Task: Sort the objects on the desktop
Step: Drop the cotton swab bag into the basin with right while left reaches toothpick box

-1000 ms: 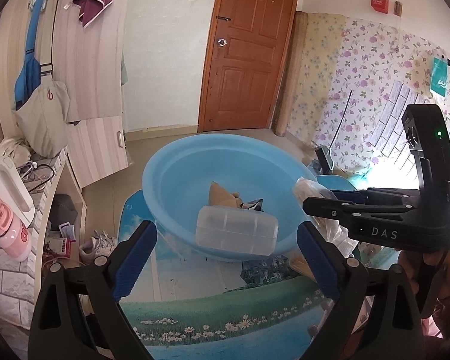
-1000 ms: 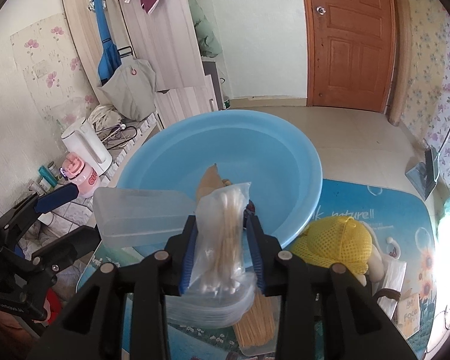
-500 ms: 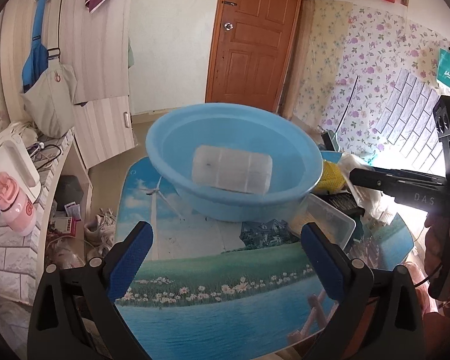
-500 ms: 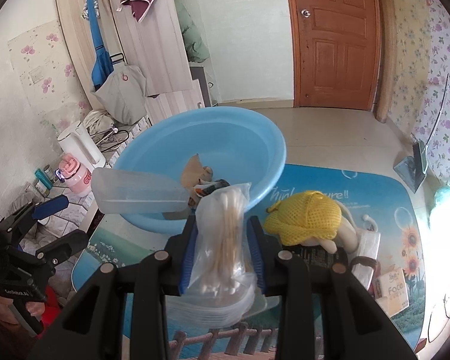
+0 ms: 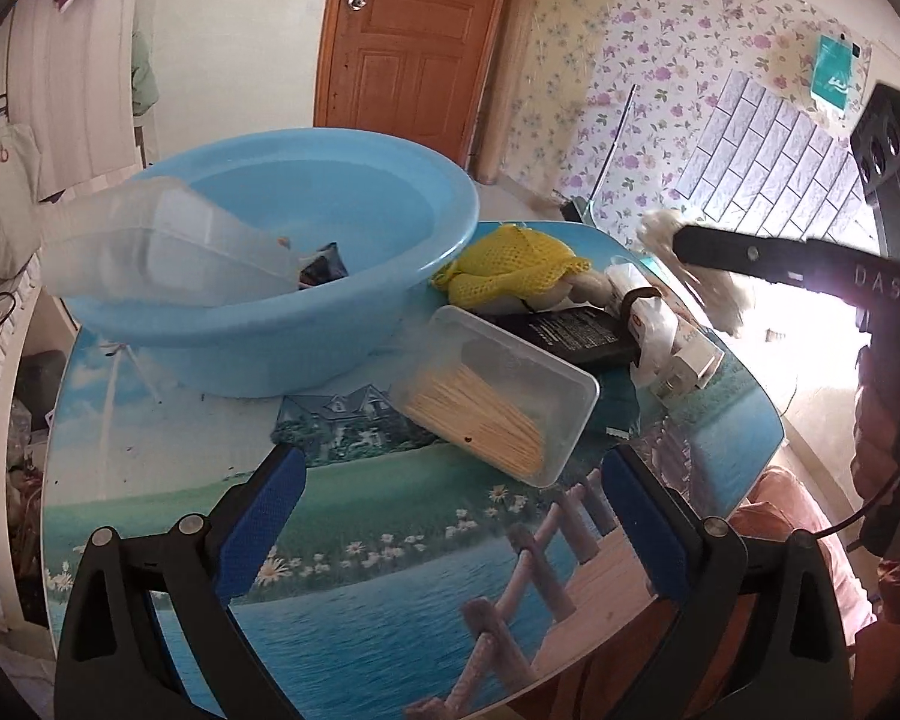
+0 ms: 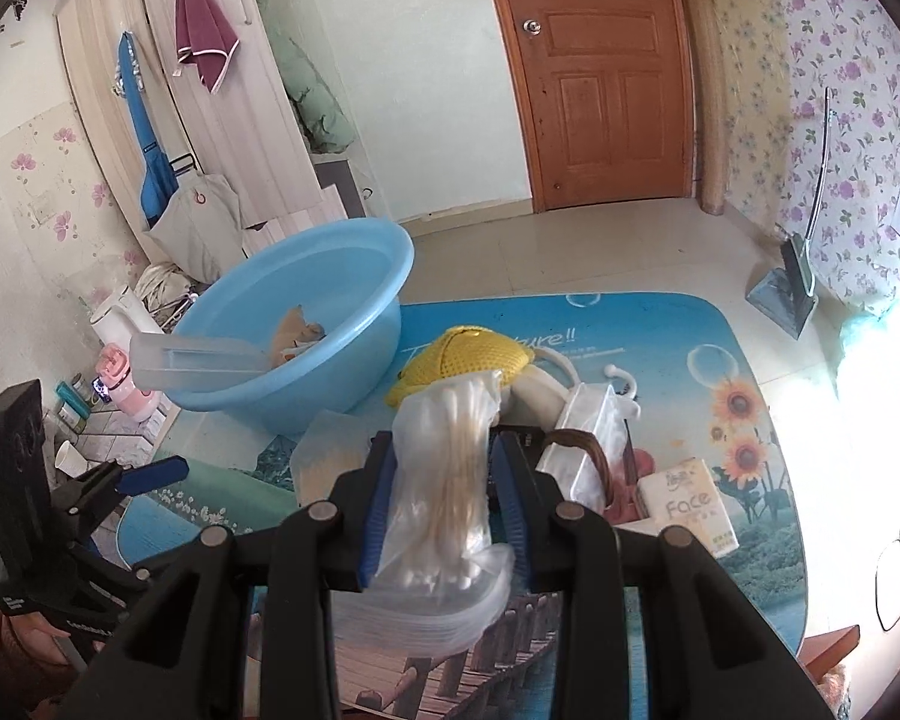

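Observation:
My right gripper (image 6: 447, 498) is shut on a clear bag of cotton swabs (image 6: 450, 480), held above the table's front; the bag also shows in the left wrist view (image 5: 690, 264). My left gripper (image 5: 450, 516) is open and empty over the table's front edge. A blue basin (image 5: 258, 300) stands at the back left; a clear plastic lid (image 5: 156, 252) leans on its rim, with small items inside. A clear tray of wooden sticks (image 5: 492, 396) lies beside the basin.
A yellow mesh item (image 5: 510, 270), a black flat pack (image 5: 570, 330), a white packet (image 5: 654, 324) and a tissue pack (image 6: 690, 504) crowd the right part of the picture-printed table (image 5: 360, 570). Shelves with a kettle (image 6: 117, 315) are at left.
Both grippers have pulled back from the basin toward the table's front. The right one still holds the swab bag. The clear lid now leans on the basin's rim.

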